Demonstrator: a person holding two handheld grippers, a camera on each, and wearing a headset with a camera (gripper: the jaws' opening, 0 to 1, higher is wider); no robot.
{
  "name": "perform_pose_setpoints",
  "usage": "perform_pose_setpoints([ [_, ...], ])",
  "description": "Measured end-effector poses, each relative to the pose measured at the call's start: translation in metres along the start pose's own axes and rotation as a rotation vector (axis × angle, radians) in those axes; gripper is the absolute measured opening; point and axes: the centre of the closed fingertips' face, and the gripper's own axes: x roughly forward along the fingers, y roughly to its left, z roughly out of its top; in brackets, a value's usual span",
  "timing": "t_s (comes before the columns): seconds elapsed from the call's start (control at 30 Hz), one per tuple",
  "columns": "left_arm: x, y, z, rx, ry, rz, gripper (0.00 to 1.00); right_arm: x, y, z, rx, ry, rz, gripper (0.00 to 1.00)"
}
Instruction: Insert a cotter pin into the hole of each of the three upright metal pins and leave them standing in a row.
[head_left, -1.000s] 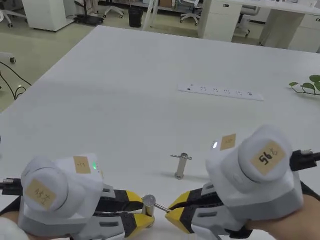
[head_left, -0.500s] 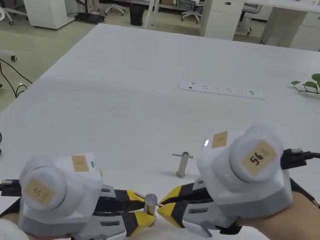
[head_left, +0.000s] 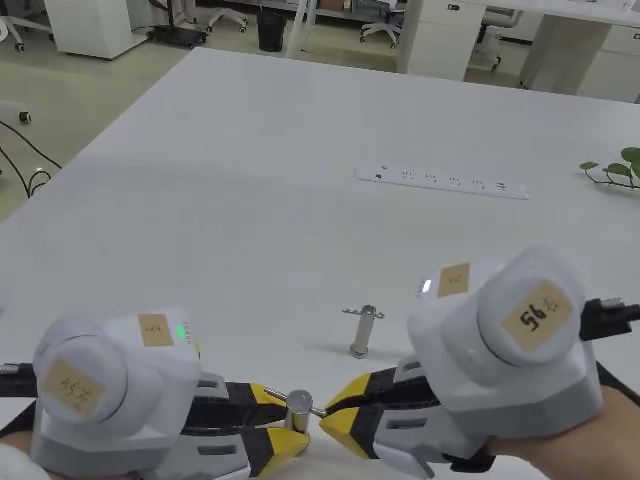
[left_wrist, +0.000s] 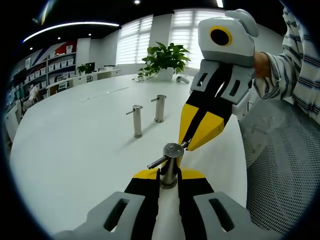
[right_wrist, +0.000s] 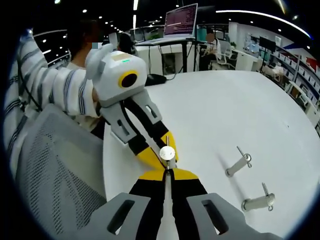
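A short upright metal pin (head_left: 297, 409) stands at the table's near edge, and my left gripper (head_left: 283, 421) is shut on its shaft (left_wrist: 170, 169). A thin cotter pin (left_wrist: 158, 160) passes through the hole under its head. My right gripper (head_left: 333, 415) is shut on the cotter pin's other end, its tips right beside the pin head (right_wrist: 167, 153). Two more metal pins (left_wrist: 137, 121) (left_wrist: 159, 108) stand farther out, each with a cotter pin through it. In the head view one of them (head_left: 362, 331) stands just behind the right gripper.
A white power strip (head_left: 440, 183) lies across the middle of the white table (head_left: 250, 200). Plant leaves (head_left: 615, 170) reach in at the right edge. Office chairs and desks stand beyond the table. The table's near edge runs just under both grippers.
My right gripper has come left toward the held metal pin, so less cotter pin shows between its tips and the pin. The left gripper and its pin have stayed put.
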Motion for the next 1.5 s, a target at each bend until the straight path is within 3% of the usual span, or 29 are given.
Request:
perform_pose_setpoints([
  [0.37,0.0,0.0,0.0,-0.011,-0.012,0.007,0.12,0.002,0.0,0.002,0.008,-0.012,0.004,0.05],
  [0.53,0.0,0.0,0.0,-0.007,-0.006,0.01,0.12,0.001,-0.002,0.004,0.023,-0.034,-0.004,0.14],
  [0.93,0.0,-0.003,0.0,0.004,0.005,0.008,0.14,0.007,0.003,0.015,0.034,-0.082,0.006,0.2],
  [1.17,-0.012,0.0,-0.003,0.009,0.015,0.031,0.35,0.014,0.005,0.016,0.023,-0.084,0.008,0.22],
  [1.33,-0.022,0.002,-0.011,-0.015,0.037,0.039,0.53,0.021,0.005,0.012,0.001,-0.085,0.001,0.24],
  [1.5,-0.029,0.001,-0.013,-0.051,0.028,0.037,0.67,0.026,0.005,0.01,0.01,-0.092,0.0,0.23],
])
